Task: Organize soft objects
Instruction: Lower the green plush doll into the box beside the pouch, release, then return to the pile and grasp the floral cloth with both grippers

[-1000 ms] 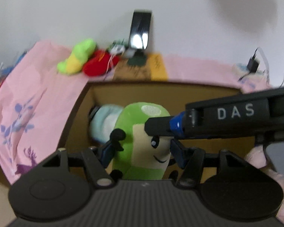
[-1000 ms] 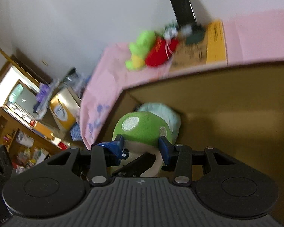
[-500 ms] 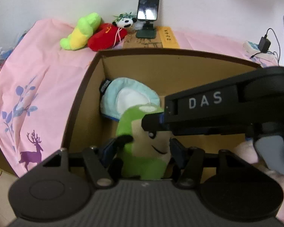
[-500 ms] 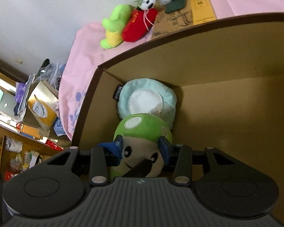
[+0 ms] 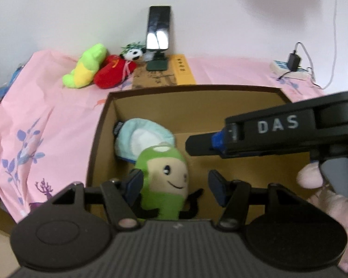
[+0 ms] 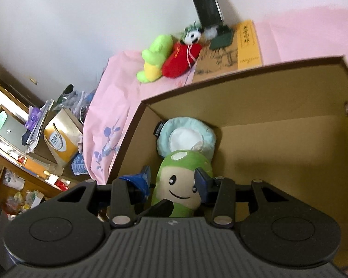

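A green mushroom plush (image 5: 164, 180) with a smiling face lies in the brown cardboard box (image 5: 192, 88), leaning on a round light-blue plush (image 5: 141, 139). My left gripper (image 5: 175, 186) hangs open above it, and a gap shows beside its right pad. The right gripper (image 5: 192, 143) reaches in from the right, its tip clear of the plush's head. In the right wrist view the green mushroom plush (image 6: 181, 185) shows between the open jaws of my right gripper (image 6: 174, 180), over the box (image 6: 243, 69) and the blue plush (image 6: 185, 136).
Behind the box on the pink sheet (image 5: 46, 115) lie a yellow-green plush (image 5: 85, 69) and a red plush with a panda head (image 5: 113, 74). A phone on a stand (image 5: 159, 27) leans at the wall, with a charger (image 5: 292, 62) at right. A hand (image 5: 313, 178) holds the right gripper.
The green plush has gone down into the box beside the blue plush. Both grippers have drawn back and up from it, and the right gripper's tip has come off its head.
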`<state>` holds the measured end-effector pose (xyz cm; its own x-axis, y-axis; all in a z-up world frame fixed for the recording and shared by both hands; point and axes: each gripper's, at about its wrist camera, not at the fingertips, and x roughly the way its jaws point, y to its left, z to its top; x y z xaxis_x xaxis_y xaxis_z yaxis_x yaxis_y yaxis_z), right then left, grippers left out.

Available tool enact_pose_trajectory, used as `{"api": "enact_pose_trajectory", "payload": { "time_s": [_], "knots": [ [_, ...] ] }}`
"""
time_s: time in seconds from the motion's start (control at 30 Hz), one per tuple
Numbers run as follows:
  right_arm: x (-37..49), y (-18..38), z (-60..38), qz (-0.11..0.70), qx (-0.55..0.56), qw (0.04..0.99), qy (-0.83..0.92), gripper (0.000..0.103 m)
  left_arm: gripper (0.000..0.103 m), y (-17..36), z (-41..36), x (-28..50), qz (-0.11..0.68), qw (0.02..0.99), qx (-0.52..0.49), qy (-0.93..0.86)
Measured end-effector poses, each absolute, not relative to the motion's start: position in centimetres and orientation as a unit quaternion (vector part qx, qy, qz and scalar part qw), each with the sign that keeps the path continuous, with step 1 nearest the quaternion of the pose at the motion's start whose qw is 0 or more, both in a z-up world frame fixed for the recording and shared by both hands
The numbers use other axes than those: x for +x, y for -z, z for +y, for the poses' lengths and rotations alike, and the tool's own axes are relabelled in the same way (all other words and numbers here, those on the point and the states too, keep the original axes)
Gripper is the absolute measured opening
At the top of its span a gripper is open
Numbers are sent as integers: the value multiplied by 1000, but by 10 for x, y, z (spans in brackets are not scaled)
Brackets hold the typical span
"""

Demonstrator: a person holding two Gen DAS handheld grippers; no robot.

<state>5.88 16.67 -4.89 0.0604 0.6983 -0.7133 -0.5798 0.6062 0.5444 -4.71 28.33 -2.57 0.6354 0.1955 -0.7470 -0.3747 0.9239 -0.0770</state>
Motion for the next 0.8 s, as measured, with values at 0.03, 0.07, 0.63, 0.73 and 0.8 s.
{"api": "enact_pose_trajectory", "payload": {
  "time_s": [0.03,0.07,0.63,0.73,0.8],
  "knots": [
    [57,45,162,519,53,732,-439,27,61,23,280,-48,395,899,-111,-153],
    [55,40,156,511,50,739,-436,27,61,21,276,-48,394,901,-109,-147],
    [35,0,22,459,6,792,-403,27,61,-4,150,-41,395,910,-92,-84],
    [32,-2,-12,462,13,798,-388,27,61,-6,119,-35,404,908,-90,-67],
    [32,-1,-35,465,17,801,-375,27,61,-6,99,-30,407,908,-80,-57]
  ]
}}
